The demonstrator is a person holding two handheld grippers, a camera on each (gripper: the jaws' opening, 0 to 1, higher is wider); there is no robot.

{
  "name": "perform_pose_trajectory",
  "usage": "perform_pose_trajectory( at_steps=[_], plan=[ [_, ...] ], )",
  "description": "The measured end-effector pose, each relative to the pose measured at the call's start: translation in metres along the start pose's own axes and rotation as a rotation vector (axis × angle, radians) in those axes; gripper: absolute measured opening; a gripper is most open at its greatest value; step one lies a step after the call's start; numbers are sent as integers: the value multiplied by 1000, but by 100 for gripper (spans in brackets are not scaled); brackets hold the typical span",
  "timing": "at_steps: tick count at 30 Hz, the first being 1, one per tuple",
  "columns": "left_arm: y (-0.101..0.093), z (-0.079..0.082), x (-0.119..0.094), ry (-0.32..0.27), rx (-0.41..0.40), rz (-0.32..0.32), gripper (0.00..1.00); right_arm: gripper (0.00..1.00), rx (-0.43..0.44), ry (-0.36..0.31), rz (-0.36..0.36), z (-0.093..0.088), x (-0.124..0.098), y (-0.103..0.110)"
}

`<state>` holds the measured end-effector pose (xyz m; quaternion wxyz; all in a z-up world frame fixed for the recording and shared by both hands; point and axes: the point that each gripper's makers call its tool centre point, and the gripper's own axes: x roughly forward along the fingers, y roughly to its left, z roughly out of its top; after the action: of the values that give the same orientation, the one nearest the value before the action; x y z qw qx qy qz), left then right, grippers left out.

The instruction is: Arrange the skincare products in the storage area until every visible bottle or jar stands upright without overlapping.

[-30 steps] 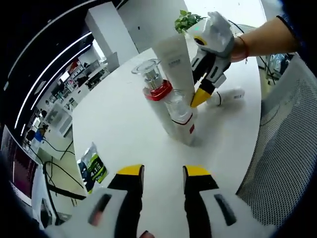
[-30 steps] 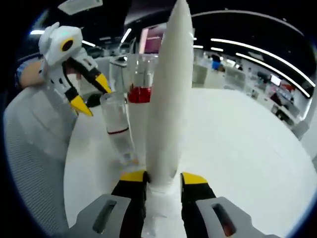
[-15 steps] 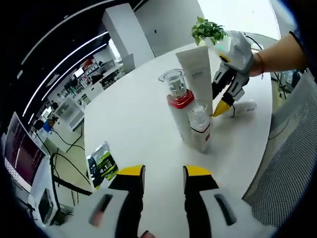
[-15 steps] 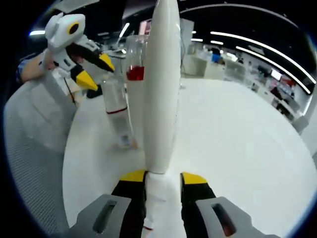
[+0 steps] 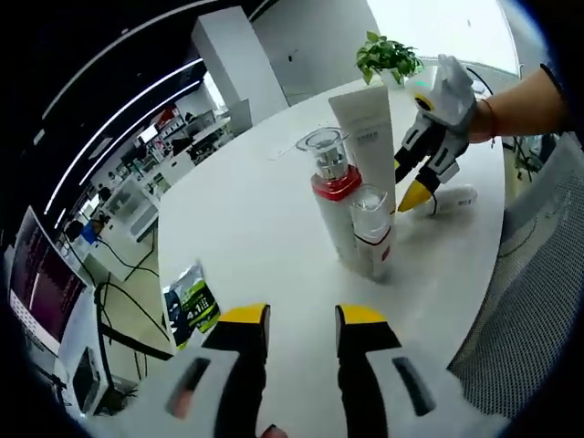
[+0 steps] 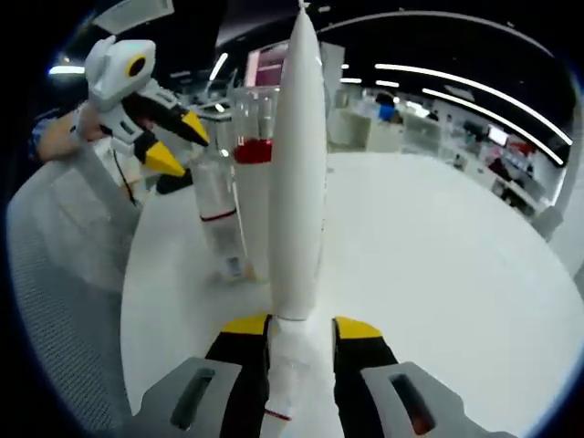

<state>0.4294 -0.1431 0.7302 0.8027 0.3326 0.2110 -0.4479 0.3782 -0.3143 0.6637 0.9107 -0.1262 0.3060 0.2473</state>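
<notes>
Round white tabletop [image 5: 246, 228], bare over most of surface; same tabletop [image 6: 438, 246] in right gripper view; potted green plant [image 5: 388, 57] at far edge; grey mesh chair back [image 5: 529, 274] just beside tabletop rim, also seen [image 6: 64, 274] in right gripper view; green-and-black packet [image 5: 187, 306] on floor below tabletop edge; black cables [image 5: 119, 315] on floor near packet; white square pillar [image 5: 239, 68] beyond; office desks [image 5: 146, 151] in background; ceiling light strips [image 6: 474, 91]; pink-lit screen [image 6: 260, 68] far back.

Glossy white plastic tube [image 6: 299, 182] (clear-capped bottle [image 5: 328, 196] beside), smooth matt white table [image 5: 246, 237].
</notes>
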Motion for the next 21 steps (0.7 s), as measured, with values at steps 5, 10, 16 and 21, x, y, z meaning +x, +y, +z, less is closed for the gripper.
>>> perform_pose_trajectory(
  at_steps=[5, 10, 16, 21],
  plan=[
    [-1, -1, 1, 6, 3, -3, 31, 20, 37, -40, 37, 15, 15, 5],
    [-1, -3, 2, 12, 12, -1, 30, 15, 25, -75, 65, 15, 26, 5],
    [-2, -3, 3, 12, 10, -5, 29, 15, -72, -61, 175, 16, 25, 11],
    [-3, -4, 4, 18, 16, -10, 29, 16, -110, -50, 203, 17, 26, 13]
  ],
)
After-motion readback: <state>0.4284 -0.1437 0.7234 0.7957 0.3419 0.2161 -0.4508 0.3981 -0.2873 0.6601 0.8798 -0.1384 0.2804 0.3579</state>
